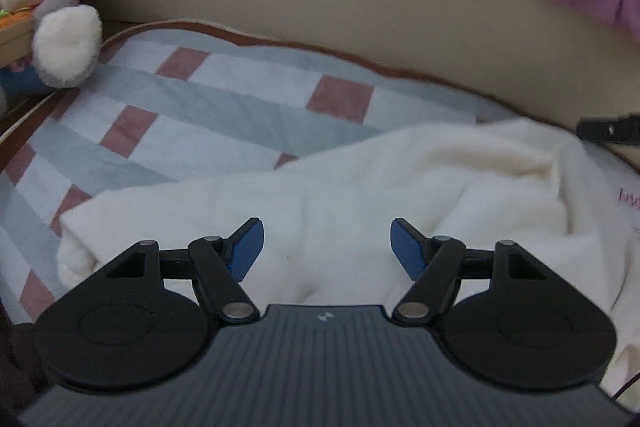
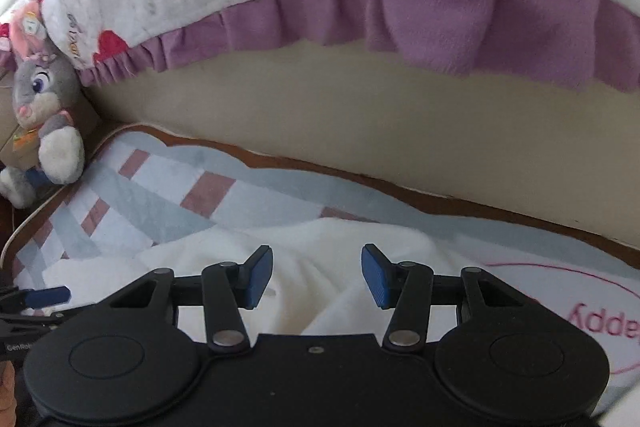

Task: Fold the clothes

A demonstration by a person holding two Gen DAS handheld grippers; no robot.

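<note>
Left gripper (image 1: pixel 327 247) and right gripper (image 2: pixel 317 277), fingers apart and empty, above a crumpled white garment (image 1: pixel 400 187) on a checked blanket (image 1: pixel 208 107); plush rabbit (image 2: pixel 44 115) at left.

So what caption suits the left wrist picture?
Open left gripper over a rumpled cream fleece garment on a checked blanket.
</note>
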